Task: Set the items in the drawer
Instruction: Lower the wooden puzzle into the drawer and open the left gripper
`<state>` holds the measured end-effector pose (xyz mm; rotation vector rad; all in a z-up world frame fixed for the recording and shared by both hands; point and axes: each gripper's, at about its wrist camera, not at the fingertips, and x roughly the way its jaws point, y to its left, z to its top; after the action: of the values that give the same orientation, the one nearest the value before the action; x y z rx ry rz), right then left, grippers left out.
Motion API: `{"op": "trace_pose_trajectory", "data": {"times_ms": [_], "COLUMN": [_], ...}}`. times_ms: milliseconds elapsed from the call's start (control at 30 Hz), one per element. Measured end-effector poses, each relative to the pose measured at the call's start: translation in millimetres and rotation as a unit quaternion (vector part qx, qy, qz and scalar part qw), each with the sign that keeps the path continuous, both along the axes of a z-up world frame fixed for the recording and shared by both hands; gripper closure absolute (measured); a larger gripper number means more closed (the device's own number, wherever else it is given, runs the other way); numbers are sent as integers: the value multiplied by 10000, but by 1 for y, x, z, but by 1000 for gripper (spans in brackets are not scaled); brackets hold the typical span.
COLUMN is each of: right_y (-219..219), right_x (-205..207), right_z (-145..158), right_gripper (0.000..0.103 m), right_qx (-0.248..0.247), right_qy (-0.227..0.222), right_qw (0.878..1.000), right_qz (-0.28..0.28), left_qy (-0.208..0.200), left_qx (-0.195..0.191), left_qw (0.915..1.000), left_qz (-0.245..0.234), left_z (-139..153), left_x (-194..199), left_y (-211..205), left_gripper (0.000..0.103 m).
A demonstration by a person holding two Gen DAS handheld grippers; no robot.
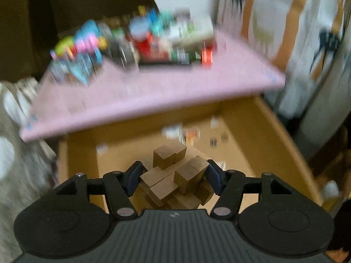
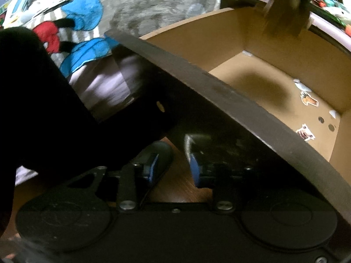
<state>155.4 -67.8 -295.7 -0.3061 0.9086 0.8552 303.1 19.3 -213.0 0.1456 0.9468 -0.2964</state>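
Holding a wooden block puzzle [image 1: 175, 175], your left hand-held gripper [image 1: 174, 178] has its blue pads [image 1: 133, 177] pressed against both sides of the interlocked cube cluster, pinching it. It sits above the open drawer [image 1: 263, 135], over the tan floor near the front. Background is motion-blurred, so details are rough. Drawer floor carries a few small stickers [image 1: 182, 131] toward the back; what they show is unreadable in the left view. Above the drawer is the pink bench [image 1: 153, 92] top, with a blurred clutter of colourful items [image 1: 131, 41] on its far side; I can't tell what each one is. White curtain with tan stripes [image 1: 296, 32] hangs at right.

Your right hand-held gripper [image 2: 174, 166] is low, below and outside the dark front panel of the drawer [image 2: 219, 100]. Its blue pads [image 2: 195, 171] stand a narrow gap apart; wood-tone floor shows between them. Right pad lies close against a pale metal piece [image 2: 189, 142] on the dark panel, but the area is too dark to tell whether the pads press on anything, so the grip is unclear. A dark sleeve or leg [image 2: 43, 109] fills the left side of that view. Behind it is a patterned fabric [image 2: 87, 22] with blue, red and grey patches.

From the right view the drawer interior is open, tan, with stickers [image 2: 309, 98] near the right wall and a shadow on the floor. The puzzle shows as a dark blur at the top edge, above the drawer.
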Motion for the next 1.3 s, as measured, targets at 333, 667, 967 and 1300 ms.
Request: {"op": "trace_pose_trajectory", "data": {"times_ms": [333, 667, 967, 1300], "right_y": [-4, -5, -4, -4], "right_x": [4, 4, 2, 5], "right_z": [-1, 0, 2, 2], "right_gripper": [77, 77, 77, 78], "right_qx": [141, 212, 206, 312], "right_qy": [218, 400, 418, 624], "right_qw": [9994, 9986, 9984, 9962], "right_qz": [-218, -287, -316, -517], "left_qy": [911, 1310, 1240, 853], "left_qx": [224, 116, 193, 105], "left_qw": [9956, 9912, 9919, 9959], "left_qz": [-28, 175, 184, 296], "left_z": [-72, -99, -93, -52], "left_x": [30, 42, 37, 36], "left_y": [-4, 3, 7, 14], "left_gripper": [41, 40, 25, 24]}}
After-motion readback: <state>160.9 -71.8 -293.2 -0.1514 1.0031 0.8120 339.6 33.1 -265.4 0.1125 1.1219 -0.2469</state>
